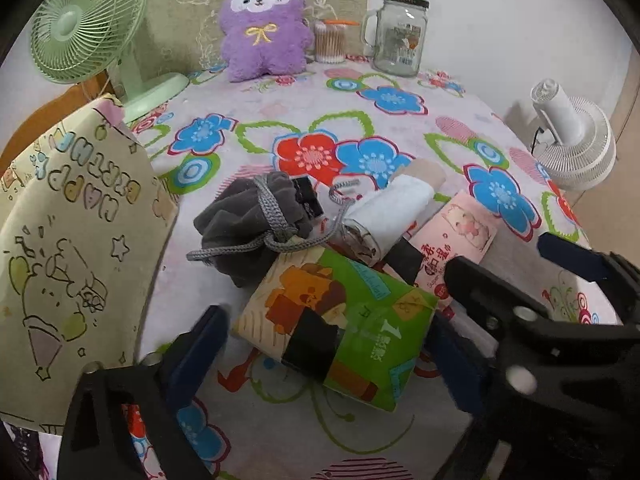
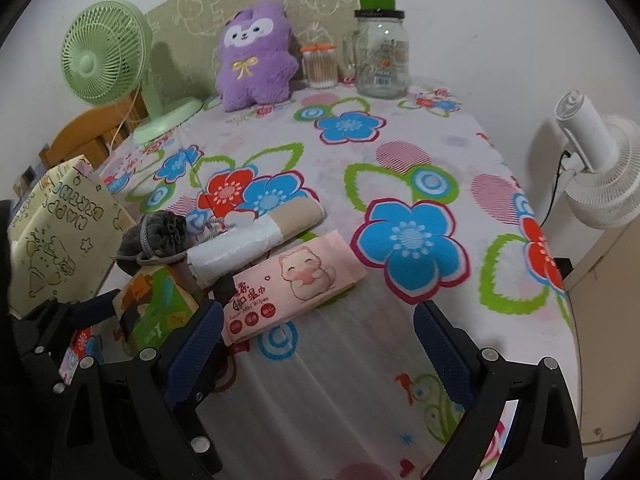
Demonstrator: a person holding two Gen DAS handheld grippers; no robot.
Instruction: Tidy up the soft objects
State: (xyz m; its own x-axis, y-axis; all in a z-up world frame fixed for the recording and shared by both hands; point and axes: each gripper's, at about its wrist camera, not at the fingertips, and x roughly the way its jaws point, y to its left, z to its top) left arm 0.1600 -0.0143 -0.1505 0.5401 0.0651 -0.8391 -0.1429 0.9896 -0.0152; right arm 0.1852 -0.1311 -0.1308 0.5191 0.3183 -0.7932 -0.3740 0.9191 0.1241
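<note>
With the left claw agape around the green tissue pack at six o'clock on the surface, not yet pinching, and the right claw empty and wide, a skewed squeeze might have slipped off its slick wrapper.

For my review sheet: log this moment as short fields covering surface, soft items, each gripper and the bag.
surface: flowered tablecloth
soft items: green tissue pack, pink wipes pack, grey drawstring pouch, white roll, clustered together
left gripper: open, straddling the green tissue pack
right gripper: open, nothing between fingers
bag: cream birthday bag, beside the pile
</note>
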